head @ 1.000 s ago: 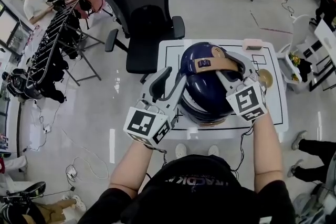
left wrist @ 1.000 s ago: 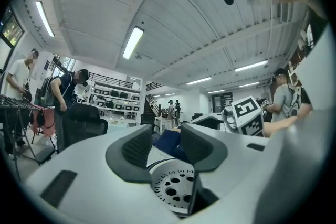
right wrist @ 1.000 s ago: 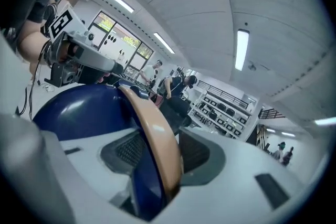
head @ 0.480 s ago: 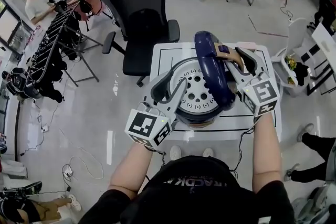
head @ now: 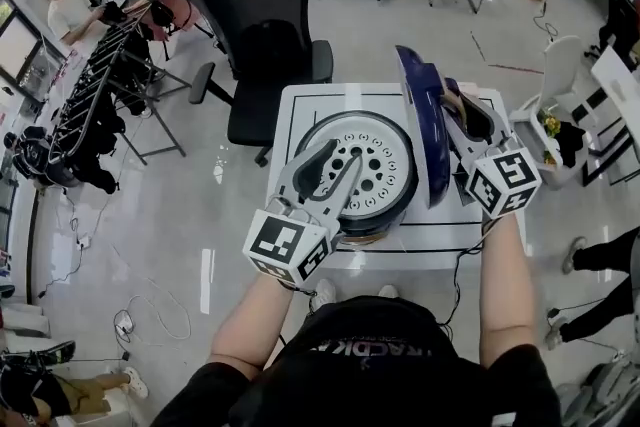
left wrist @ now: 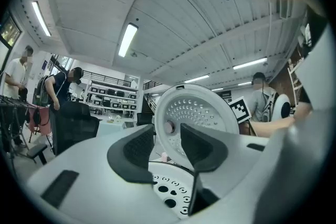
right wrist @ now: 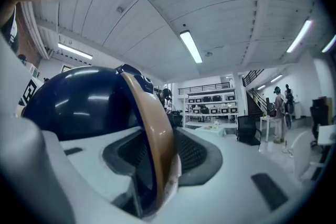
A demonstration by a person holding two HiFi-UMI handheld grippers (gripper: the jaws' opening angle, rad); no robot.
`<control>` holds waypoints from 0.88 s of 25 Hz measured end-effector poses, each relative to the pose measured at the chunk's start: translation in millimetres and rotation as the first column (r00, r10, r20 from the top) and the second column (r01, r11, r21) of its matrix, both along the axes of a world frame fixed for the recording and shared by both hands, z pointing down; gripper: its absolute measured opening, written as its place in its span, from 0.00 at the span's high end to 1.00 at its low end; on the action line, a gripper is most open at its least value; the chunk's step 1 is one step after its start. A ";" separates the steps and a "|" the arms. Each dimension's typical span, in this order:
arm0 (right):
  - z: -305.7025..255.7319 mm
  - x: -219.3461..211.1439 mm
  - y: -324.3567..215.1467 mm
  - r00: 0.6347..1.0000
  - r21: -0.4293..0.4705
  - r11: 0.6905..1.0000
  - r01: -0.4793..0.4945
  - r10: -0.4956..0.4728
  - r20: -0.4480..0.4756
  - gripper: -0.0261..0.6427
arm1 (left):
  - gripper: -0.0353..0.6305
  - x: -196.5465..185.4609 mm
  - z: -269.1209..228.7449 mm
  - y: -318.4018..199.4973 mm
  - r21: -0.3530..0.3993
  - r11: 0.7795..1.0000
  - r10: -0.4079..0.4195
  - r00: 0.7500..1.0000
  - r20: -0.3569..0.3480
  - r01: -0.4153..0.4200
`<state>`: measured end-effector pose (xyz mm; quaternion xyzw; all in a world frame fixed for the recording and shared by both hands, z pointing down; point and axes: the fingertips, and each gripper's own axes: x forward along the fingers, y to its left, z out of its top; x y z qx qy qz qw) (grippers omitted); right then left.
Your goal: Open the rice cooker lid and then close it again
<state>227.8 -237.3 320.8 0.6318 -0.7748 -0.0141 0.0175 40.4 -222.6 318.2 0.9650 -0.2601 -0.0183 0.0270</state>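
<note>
Lid position decided everything here: the dark blue domed lid (head: 425, 130) of the round, dark-bodied rice cooker (head: 395, 215) stood almost upright on its edge along the cooker's right side, its long line running near to far, apparently hinged on the right. The cooker sat on a white square table (head: 310, 105). Its mouth lay open to the left of the lid, showing a white perforated round plate (head: 375, 165) inside.

The right gripper (head: 465, 118) reached in from the near right, just right of the lid. Its jaws, which had just been closing, were clamped on the lid's curved tan handle (right wrist: 157, 128), the band running between the two pads. The left gripper (head: 338, 160) lay over the cooker's near-left rim with its jaws parted and nothing between them; whether it touched the rim was unclear.

Opening looked complete. Closing would likely mean swinging the lid leftward and down over the mouth, a job for the right hand, which had the handle. The left gripper lay in that path and would probably need to draw back first.
</note>
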 end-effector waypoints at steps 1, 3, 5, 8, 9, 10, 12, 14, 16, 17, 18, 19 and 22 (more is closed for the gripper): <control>0.8 4.5 1.4 1.000 -0.001 1.000 0.002 -0.002 0.013 0.72 | 0.70 2.7 0.3 1.7 -0.001 1.000 -0.003 1.000 -0.001 0.003; 2.8 14.4 4.4 1.000 -0.005 1.000 0.005 -0.004 0.029 0.73 | 0.70 10.5 1.7 6.2 -0.004 1.000 -0.008 1.000 -0.001 0.008; 5.6 24.3 7.7 0.999 -0.007 1.000 0.007 -0.006 0.044 0.73 | 0.70 20.0 4.3 11.8 -0.007 1.000 -0.012 1.000 0.001 0.012; 10.1 34.4 11.1 0.998 -0.011 1.000 0.006 -0.005 0.058 0.74 | 0.70 30.0 8.2 19.5 -0.010 1.000 -0.020 1.000 0.005 0.020; 11.8 36.9 12.0 0.998 -0.013 1.000 0.005 -0.004 0.060 0.74 | 0.70 32.1 9.0 21.8 -0.011 1.000 -0.024 1.000 0.005 0.024; 13.4 39.2 12.8 0.998 -0.015 1.000 0.004 -0.003 0.060 0.75 | 0.70 34.0 9.6 24.0 -0.012 1.000 -0.028 1.000 0.006 0.028; 15.9 43.0 14.7 0.998 -0.017 1.000 0.008 -0.007 0.059 0.75 | 0.70 37.6 10.6 27.8 -0.013 0.999 -0.036 0.999 0.007 0.036; 16.3 45.2 16.8 0.998 -0.012 1.000 0.021 -0.020 0.059 0.74 | 0.70 41.4 11.5 30.9 -0.015 0.999 -0.044 0.999 0.010 0.044; 15.1 46.5 19.4 0.998 -0.009 0.999 0.036 -0.036 0.058 0.74 | 0.70 45.7 12.1 34.4 -0.018 0.999 -0.051 0.999 0.013 0.051; 14.9 46.9 20.9 0.998 -0.009 0.999 0.043 -0.042 0.056 0.73 | 0.70 47.7 12.5 36.4 -0.020 0.998 -0.053 0.998 0.015 0.054; 15.2 47.1 22.3 0.997 -0.011 0.999 0.048 -0.047 0.054 0.73 | 0.70 49.3 13.1 38.2 -0.022 0.998 -0.056 0.998 0.016 0.056; 15.7 47.2 23.8 0.997 -0.012 0.999 0.053 -0.052 0.053 0.72 | 0.70 50.9 13.9 39.9 -0.023 0.998 -0.058 0.998 0.017 0.059; 18.1 47.2 29.6 0.996 -0.015 0.998 0.068 -0.067 0.054 0.72 | 0.70 56.6 15.6 45.1 -0.023 0.998 -0.062 0.998 0.020 0.063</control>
